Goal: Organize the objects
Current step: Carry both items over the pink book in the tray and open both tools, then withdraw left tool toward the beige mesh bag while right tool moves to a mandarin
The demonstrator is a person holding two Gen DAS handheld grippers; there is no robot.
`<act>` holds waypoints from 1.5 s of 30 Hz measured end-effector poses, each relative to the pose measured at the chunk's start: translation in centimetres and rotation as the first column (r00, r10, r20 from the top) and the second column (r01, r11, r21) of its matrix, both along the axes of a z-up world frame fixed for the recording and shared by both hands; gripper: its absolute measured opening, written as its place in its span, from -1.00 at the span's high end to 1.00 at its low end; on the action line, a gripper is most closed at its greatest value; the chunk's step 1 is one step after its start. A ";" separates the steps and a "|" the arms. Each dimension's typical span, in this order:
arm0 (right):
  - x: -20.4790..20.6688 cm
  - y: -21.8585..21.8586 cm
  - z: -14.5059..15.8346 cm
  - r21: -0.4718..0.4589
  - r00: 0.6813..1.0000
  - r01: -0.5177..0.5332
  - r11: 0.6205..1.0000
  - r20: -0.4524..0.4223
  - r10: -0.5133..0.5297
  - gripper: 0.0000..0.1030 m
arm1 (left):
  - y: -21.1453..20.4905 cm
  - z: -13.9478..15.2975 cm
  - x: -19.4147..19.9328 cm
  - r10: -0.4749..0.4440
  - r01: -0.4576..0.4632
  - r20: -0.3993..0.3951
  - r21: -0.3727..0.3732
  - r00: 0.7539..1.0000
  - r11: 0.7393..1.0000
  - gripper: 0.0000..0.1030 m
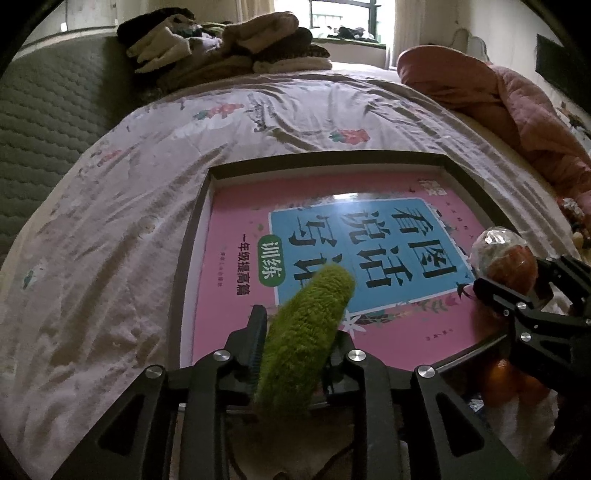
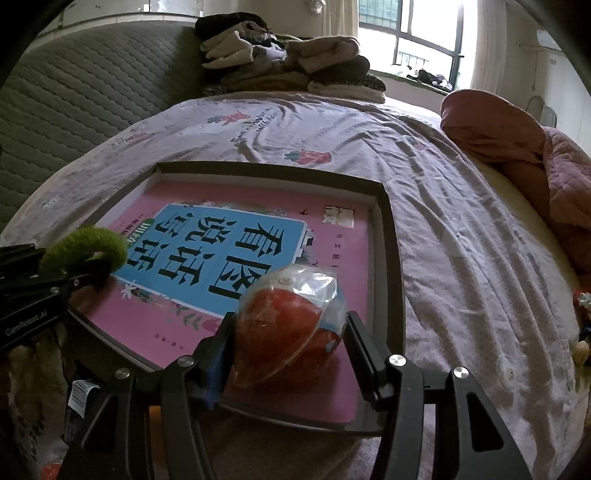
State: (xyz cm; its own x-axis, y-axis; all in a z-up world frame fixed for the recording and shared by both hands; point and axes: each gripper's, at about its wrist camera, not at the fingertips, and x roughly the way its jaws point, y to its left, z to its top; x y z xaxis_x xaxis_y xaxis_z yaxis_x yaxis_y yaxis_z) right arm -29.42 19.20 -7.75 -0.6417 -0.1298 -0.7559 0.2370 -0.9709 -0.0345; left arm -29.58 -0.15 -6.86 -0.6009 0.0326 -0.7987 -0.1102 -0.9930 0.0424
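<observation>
Indoors, floral bedsheet point(image 1: 110, 236), folded clothes point(image 2: 295, 70), window point(image 2: 410, 33)

Home bedroom: bed point(image 1: 258, 122) under floral sheet, quilted headboard point(image 1: 55, 110), folded clothes pile point(image 2: 291, 70) at far edge, pink quilt point(image 2: 517, 147) at right edge, curtained window point(image 2: 424, 33).

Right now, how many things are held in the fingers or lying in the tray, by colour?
Green: 1, the fuzzy green toy.
Red: 1, the wrapped red ball.
Pink: 1, the pink book in the black tray.
Total: 3.
</observation>
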 end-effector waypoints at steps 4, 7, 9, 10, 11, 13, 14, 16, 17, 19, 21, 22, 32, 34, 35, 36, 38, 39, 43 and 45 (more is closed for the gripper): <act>0.0 0.1 0.1 -0.001 1.000 0.003 1.000 -0.004 -0.003 -0.09 | 0.0 0.2 0.0 0.006 -0.006 -0.007 -0.014 1.000 1.000 0.47; 0.0 0.1 0.2 0.000 1.000 0.006 1.000 -0.008 -0.006 -0.11 | -0.1 0.4 0.1 0.012 -0.012 -0.017 -0.018 1.000 1.000 0.35; 0.1 0.1 0.3 0.001 1.000 0.007 1.000 -0.014 -0.007 -0.12 | -0.1 0.7 0.2 0.013 -0.013 -0.023 -0.015 1.000 1.000 0.29; 0.1 0.1 0.4 0.001 1.000 0.008 1.000 -0.018 -0.008 -0.12 | -0.1 0.8 0.2 0.012 -0.012 -0.027 -0.015 1.000 1.000 0.21; 0.1 0.1 0.5 0.000 1.000 0.007 1.000 -0.019 -0.007 -0.13 | -0.1 0.9 0.2 0.013 -0.014 -0.032 -0.014 0.999 1.000 0.10; 0.1 0.2 0.6 -0.002 1.000 0.010 1.000 -0.024 -0.010 -0.13 | -0.2 1.2 0.3 0.013 -0.014 -0.041 -0.009 0.999 1.000 0.00; 0.1 0.2 0.7 -0.004 1.000 0.010 1.000 -0.027 -0.010 -0.13 | -0.2 1.4 0.3 0.015 -0.015 -0.045 -0.004 0.999 1.000 -0.01; 0.2 0.2 1.0 -0.005 0.999 0.009 1.000 -0.033 -0.010 -0.13 | -0.3 1.7 0.4 0.018 -0.018 -0.052 0.000 0.998 1.000 -0.02; 0.2 0.2 1.0 -0.005 0.999 0.010 1.000 -0.036 -0.010 -0.13 | -0.3 1.8 0.4 0.020 -0.020 -0.057 0.000 0.998 1.000 -0.03; 0.3 0.2 1.3 -0.006 0.999 0.011 1.000 -0.044 -0.011 -0.13 | -0.3 2.1 0.5 0.022 -0.022 -0.065 -0.003 0.998 1.000 -0.03; 0.3 0.3 1.5 -0.010 0.999 0.014 1.000 -0.051 -0.014 -0.13 | -0.2 2.5 0.6 0.025 -0.025 -0.075 -0.006 0.997 1.000 -0.04; 0.4 0.4 1.7 -0.013 0.998 0.013 1.000 -0.055 -0.014 -0.13 | -0.2 2.7 0.8 0.024 -0.024 -0.082 -0.006 0.996 1.000 -0.04; 1.1 0.7 3.1 -0.040 0.995 0.022 0.999 -0.095 -0.026 -0.17 | -0.1 5.3 2.0 0.025 -0.025 -0.154 -0.002 0.988 1.000 -0.20; 1.2 0.8 3.5 -0.055 0.994 0.026 0.998 -0.102 -0.032 -0.18 | -0.2 5.7 2.2 0.029 -0.029 -0.164 0.001 0.986 1.000 -0.22; 1.3 0.8 3.8 -0.064 0.994 0.026 0.998 -0.105 -0.033 -0.18 | -0.2 5.8 2.3 0.032 -0.032 -0.167 0.002 0.986 0.999 -0.23; 1.4 0.8 4.0 -0.070 0.994 0.025 0.997 -0.107 -0.033 -0.18 | -0.3 6.0 2.4 0.033 -0.033 -0.169 0.004 0.985 0.999 -0.23; 1.7 0.8 4.4 -0.077 0.993 0.022 0.997 -0.117 -0.031 -0.18 | -0.4 6.3 2.6 0.039 -0.037 -0.173 0.014 0.984 0.999 -0.24; 1.9 0.8 4.8 -0.081 0.992 0.017 0.997 -0.125 -0.027 -0.19 | -0.4 6.4 2.8 0.038 -0.036 -0.175 0.017 0.984 0.999 -0.24; 2.6 1.1 5.9 -0.116 0.989 0.020 0.993 -0.144 -0.037 -0.19 | -0.8 7.3 3.6 0.032 -0.028 -0.192 0.022 0.981 0.999 -0.25; 3.0 1.3 6.5 -0.135 0.987 0.014 0.991 -0.155 -0.036 -0.19 | -1.1 7.8 4.2 0.038 -0.035 -0.210 0.016 0.977 0.999 -0.25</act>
State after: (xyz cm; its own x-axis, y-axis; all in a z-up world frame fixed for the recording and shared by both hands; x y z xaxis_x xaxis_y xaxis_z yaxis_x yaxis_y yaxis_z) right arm -26.40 20.47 -1.20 -0.7554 -0.2047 -0.6224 0.2145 -0.9749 0.0603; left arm -25.41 -1.27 0.96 -0.7566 0.0162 -0.6537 -0.0640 -0.9967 0.0493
